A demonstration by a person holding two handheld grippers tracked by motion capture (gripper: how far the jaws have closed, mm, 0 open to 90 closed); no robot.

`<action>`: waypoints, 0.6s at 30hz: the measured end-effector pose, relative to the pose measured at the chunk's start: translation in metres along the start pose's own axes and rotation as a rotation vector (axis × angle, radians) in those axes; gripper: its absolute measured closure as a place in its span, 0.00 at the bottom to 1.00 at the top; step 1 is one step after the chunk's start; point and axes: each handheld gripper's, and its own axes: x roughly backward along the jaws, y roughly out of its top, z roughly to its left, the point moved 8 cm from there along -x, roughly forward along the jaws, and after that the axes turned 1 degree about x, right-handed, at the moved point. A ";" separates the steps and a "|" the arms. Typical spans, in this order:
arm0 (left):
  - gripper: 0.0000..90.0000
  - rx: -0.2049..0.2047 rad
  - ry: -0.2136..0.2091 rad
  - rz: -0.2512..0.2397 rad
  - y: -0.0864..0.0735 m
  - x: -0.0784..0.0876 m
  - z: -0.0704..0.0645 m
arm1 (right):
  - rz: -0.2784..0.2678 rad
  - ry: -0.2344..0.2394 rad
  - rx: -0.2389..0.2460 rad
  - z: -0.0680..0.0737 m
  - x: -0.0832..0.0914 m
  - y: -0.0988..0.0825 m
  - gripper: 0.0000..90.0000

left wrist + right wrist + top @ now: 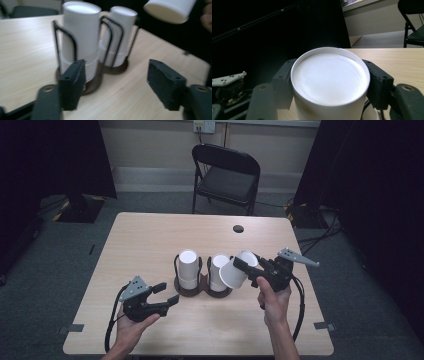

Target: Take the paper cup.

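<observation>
Two cup stacks (189, 270) wait mid-frame; my right gripper (243, 270) clamps a paper cup (235, 274), left gripper (167, 293) gapes empty; next I'd seat it.

No text, label, brand, number or sign can be read on anything in these three views

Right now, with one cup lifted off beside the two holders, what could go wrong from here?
1. The right hand-held gripper clamps the thin white cup across its wall; squeezing could dent it, or it might slip, since it hangs tilted in the air.
2. The cup hangs close to the right stack, so a swing could knock that stack or its wire holder.
3. The left hand-held gripper, open near the left holder, might nudge it.
</observation>
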 end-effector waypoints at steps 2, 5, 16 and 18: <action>0.34 -0.002 0.002 0.006 0.000 0.000 -0.001 | -0.002 0.020 -0.013 0.006 0.002 -0.007 0.38; 0.35 -0.002 0.004 0.011 0.000 -0.001 -0.002 | -0.007 0.048 -0.034 0.013 0.003 -0.016 0.38; 0.41 -0.067 0.019 0.001 0.016 -0.013 -0.010 | -0.002 0.080 -0.173 0.018 -0.004 -0.044 0.39; 0.43 -0.105 0.020 0.001 0.020 -0.017 -0.012 | -0.016 0.090 -0.202 0.017 -0.003 -0.044 0.39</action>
